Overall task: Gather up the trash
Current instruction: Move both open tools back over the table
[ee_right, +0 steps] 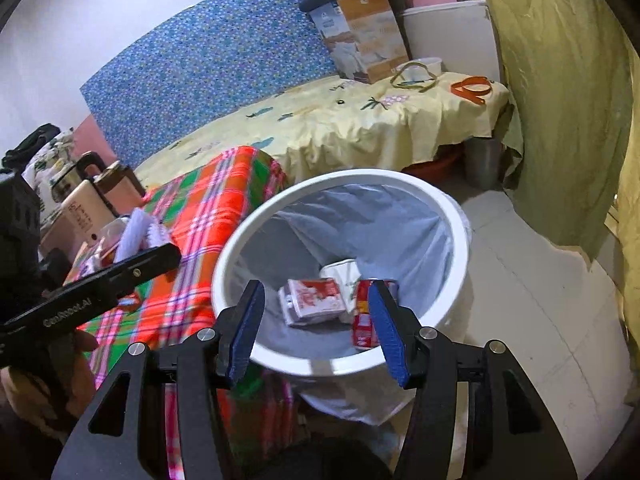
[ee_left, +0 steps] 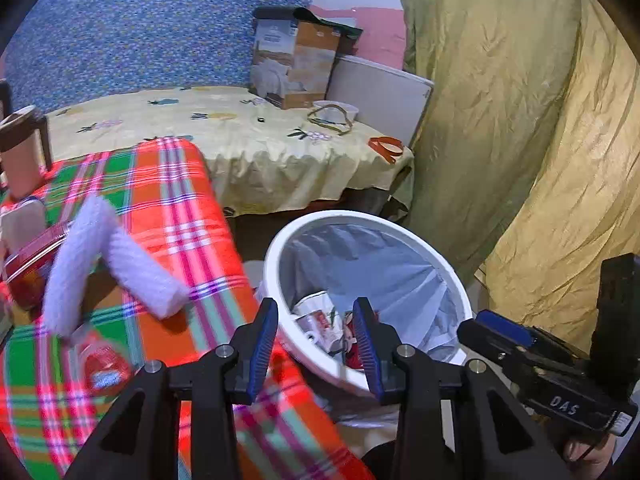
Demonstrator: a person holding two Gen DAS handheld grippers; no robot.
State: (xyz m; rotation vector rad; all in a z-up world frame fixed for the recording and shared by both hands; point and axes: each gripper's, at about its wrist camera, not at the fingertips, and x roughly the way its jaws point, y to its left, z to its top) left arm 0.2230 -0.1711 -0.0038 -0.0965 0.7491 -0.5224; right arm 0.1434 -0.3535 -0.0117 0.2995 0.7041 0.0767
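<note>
Left wrist view first: the left gripper (ee_left: 316, 344) hangs with its jaws spread and nothing between the blue pads, poised over the near rim of the white trash bin (ee_left: 276, 264). The bin stands on the floor, just beside the table under the red and green plaid cloth (ee_left: 180, 200). Inside its grey liner (ee_left: 360, 264) lies crumpled red and white packaging (ee_left: 320, 324). On the cloth, left of the gripper, sits a white foam net sleeve (ee_left: 116, 256), bent in a V, with a red and clear plastic wrapper (ee_left: 100, 364) near it, blurred. At the right edge the right gripper's black body (ee_left: 552, 376) pokes in. Behind, a cardboard box (ee_left: 296, 60) stands on the yellow bedsheet (ee_left: 240, 132).

Over to the right wrist view: the right gripper (ee_right: 316, 328) is also spread wide and holds nothing, hovering right above the bin's white rim (ee_right: 452, 216). Down in the bin lie a red and white carton (ee_right: 312, 300), a red can (ee_right: 364, 320) and a white crumpled piece (ee_right: 340, 272). At left, the left gripper's black body (ee_right: 92, 296) reaches over the plaid cloth, the foam sleeve (ee_right: 136, 232) just behind it. A thermos (ee_right: 116, 184) stands further back.
</note>
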